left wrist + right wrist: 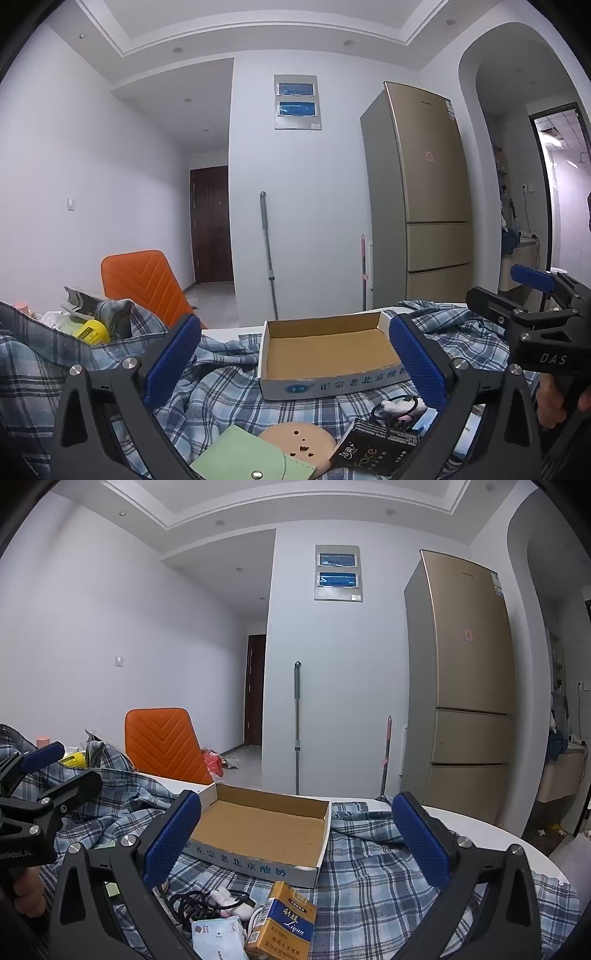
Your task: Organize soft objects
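Left hand-held gripper (291, 363) held level over the plaid cloth (221, 384), blue pads spread wide, nothing between them. Right hand-held gripper (295, 842) likewise spread wide and empty, tipped slightly down. Open cardboard box (325, 347) resting on the cloth on the white desk (480, 830), just beyond both sets of fingertips. Close to the cameras, on the cloth: green pouch (240, 458), tan round pad (299, 443), black packet (373, 450), black cord (199, 901), orange carton (284, 919), white packet (218, 938). Orange chair (144, 284) behind the desk at left. Fridge (428, 192) against the wall at right.
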Available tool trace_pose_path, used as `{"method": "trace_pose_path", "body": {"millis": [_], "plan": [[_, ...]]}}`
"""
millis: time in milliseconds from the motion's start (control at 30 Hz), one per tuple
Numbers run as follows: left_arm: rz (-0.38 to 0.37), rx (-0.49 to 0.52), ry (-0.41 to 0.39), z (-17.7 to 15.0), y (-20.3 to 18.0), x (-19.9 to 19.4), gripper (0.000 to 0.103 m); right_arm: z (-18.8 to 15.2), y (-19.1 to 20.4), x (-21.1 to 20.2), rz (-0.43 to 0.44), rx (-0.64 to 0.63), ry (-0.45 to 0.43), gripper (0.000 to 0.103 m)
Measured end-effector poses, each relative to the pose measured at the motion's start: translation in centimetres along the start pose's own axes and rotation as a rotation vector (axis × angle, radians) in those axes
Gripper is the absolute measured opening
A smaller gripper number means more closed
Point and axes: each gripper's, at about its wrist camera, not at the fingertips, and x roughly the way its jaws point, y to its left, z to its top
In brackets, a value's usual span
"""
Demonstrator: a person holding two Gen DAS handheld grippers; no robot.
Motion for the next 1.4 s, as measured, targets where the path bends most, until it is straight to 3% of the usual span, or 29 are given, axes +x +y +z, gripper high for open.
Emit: {"method": "trace_pose_path", "body": {"millis": [1400], "plan": [[0.0,-0.021,0.028,-0.23,0.43,0.48,0.103,-0.14,0.04,0.41,0.0,0.001,0.016,0.103]]}}
